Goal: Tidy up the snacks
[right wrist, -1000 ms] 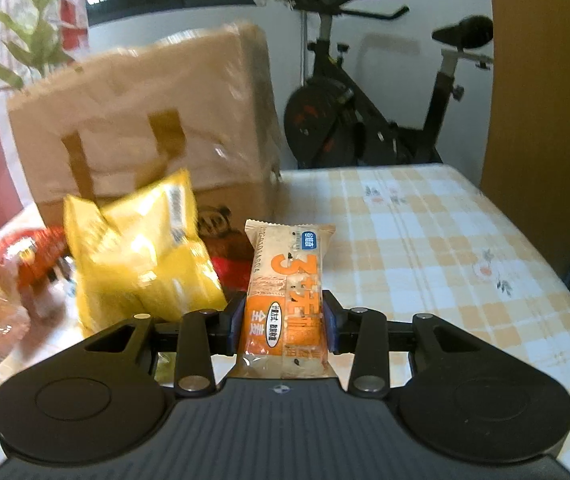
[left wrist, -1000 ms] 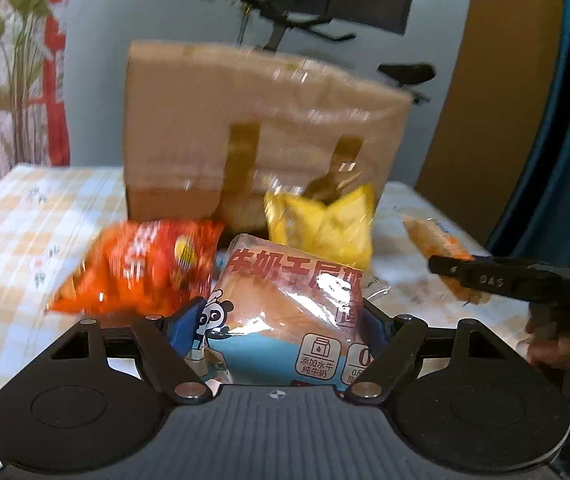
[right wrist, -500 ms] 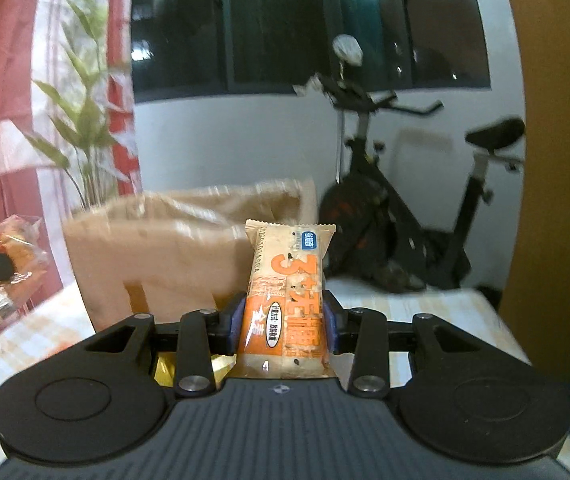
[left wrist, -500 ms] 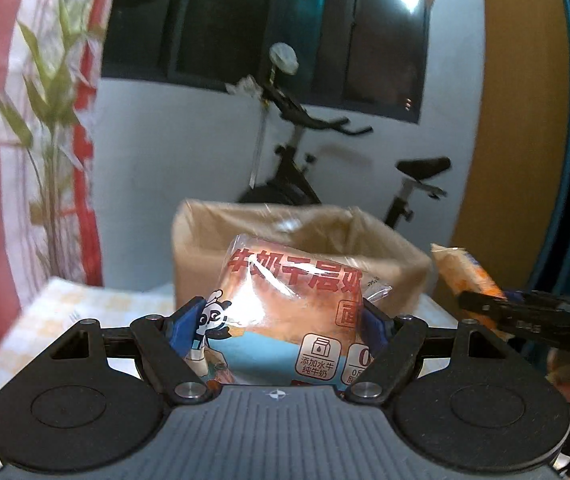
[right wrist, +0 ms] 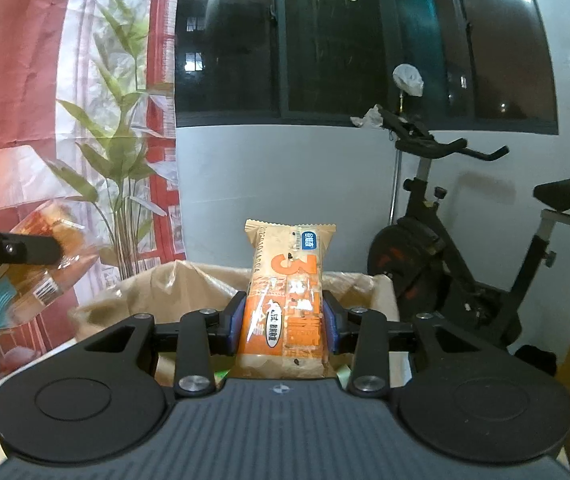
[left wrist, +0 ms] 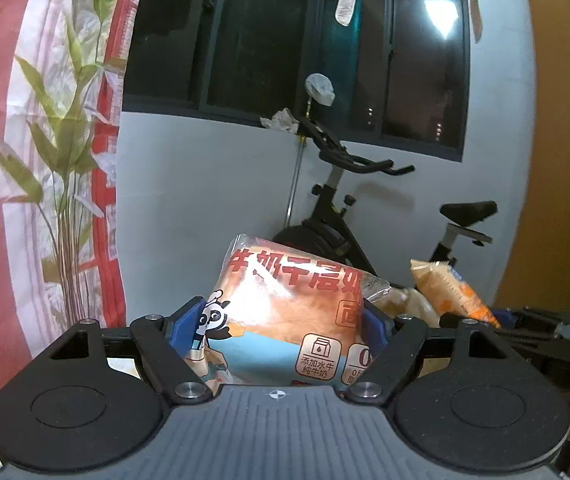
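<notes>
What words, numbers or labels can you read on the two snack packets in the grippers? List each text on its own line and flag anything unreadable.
"牛奶千层": large red characters on the clear bread packet with a panda in the left gripper; the last characters are cut off.
"添加水牛纯牛奶": small badge on the same packet.
"3": big orange numeral on the tan-and-orange snack bar wrapper in the right gripper.
Blue logo, black oval label and edge code on the bar: too small to read.

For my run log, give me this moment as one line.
left gripper: shut on bread pack | right gripper: shut on snack bar | both raised | open box below right gripper
</notes>
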Tool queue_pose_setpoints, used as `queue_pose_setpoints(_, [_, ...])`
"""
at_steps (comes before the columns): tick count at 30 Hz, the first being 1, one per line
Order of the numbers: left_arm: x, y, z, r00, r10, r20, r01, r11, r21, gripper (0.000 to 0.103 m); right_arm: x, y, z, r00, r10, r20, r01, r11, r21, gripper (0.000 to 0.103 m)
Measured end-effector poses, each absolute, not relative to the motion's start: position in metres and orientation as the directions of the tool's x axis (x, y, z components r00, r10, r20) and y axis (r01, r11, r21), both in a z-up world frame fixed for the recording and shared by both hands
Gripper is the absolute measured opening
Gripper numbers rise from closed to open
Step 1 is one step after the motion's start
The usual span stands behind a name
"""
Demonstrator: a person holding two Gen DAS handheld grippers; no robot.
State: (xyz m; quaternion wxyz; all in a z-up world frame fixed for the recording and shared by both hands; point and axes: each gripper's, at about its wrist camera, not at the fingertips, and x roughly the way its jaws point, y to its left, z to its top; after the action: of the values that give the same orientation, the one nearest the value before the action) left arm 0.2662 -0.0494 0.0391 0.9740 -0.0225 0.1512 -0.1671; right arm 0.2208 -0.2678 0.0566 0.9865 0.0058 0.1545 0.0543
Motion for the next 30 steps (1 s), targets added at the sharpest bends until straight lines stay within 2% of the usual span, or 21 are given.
queue_pose_setpoints(11, [0.312, -0.07, 0.029, 0.902, -0.273, -0.334, 0.281, 0.959, -0.023, 0.081, 0.282, -0.273, 0.04, 0.918, 0.127, -0.375, -0.111, 0.992, 0.064, 0.04])
queue_pose_setpoints(23, [0.328, -0.096, 0.008, 0.902, -0.232, -0.365, 0.28, 0.956, 0.084, 0.082, 0.286, -0.277, 0.016, 0.894, 0.102, -0.436, -0.091, 0.995, 0.046, 0.04])
queue_pose_setpoints(28, [0.333, -0.098, 0.004, 0.893, -0.233, -0.386, 0.285, 0.955, 0.082, 0.086, 0.284, -0.282, 0.01, 0.88, 0.099, -0.465, -0.087, 0.995, 0.047, 0.04])
queue_pose_setpoints(30, [0.33, -0.095, 0.005, 0.895, -0.246, -0.373, 0.296, 0.951, 0.083, 0.092, 0.282, -0.281, 0.009, 0.878, 0.105, -0.467, -0.102, 0.994, 0.031, 0.042])
